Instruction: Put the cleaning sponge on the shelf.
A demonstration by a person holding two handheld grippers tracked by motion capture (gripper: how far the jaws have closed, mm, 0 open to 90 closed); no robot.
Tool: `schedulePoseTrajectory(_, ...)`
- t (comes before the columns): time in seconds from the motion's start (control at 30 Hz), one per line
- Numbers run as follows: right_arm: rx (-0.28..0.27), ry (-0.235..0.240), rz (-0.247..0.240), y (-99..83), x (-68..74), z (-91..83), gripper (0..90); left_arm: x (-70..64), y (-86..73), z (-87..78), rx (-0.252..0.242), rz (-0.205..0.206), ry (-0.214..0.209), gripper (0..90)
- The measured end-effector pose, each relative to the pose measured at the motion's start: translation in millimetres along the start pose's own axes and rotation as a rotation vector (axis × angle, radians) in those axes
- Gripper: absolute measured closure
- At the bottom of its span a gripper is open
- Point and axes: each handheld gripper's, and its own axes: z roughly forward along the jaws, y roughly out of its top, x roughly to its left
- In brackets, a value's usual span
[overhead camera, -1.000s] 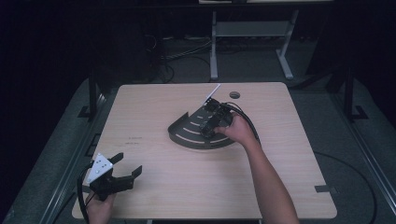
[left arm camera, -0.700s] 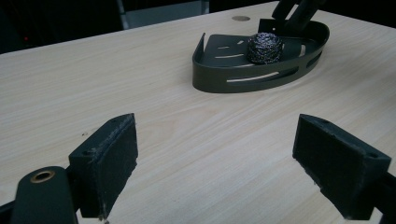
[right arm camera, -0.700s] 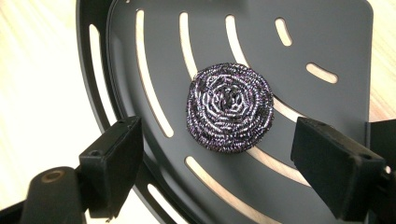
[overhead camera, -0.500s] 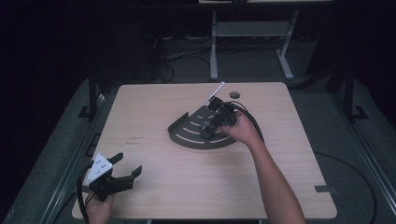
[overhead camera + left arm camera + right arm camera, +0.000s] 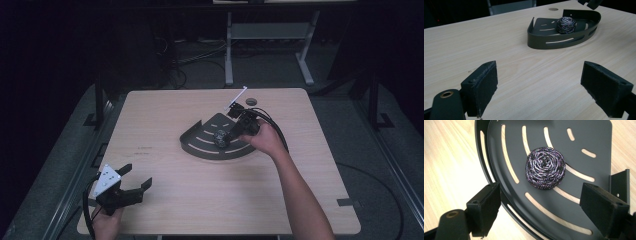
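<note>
At the near left corner of the counter (image 5: pixel 165 200), the left gripper (image 5: pixel 131 184) rests in the same spot as a second ago, jaws spread wide and empty. Farther off, near the counter's middle, the corner-shaped black tray (image 5: pixel 200 145) holds a steel-wool scrubber (image 5: pixel 545 168) on its slotted floor. The right gripper (image 5: pixel 541 202) has shifted slightly toward the near side over the tray in the last second; it now hovers above the scrubber with jaws apart, gripping nothing, one jaw outside the curved rim. This suggests the scrubber has just been released or is about to be grasped. Beyond the tray lie a white stick-like object (image 5: pixel 237 96) and a small dark disc (image 5: pixel 251 101).
</note>
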Motion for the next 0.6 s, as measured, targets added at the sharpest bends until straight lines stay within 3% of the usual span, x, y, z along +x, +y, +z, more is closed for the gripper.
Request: schedulePoseTrajectory(0.6,-0.004,-0.004,-0.011,-13.1,2.9,-14.4,16.7,-0.1,0.0,0.1,0.003,0.003,-0.001,13.3)
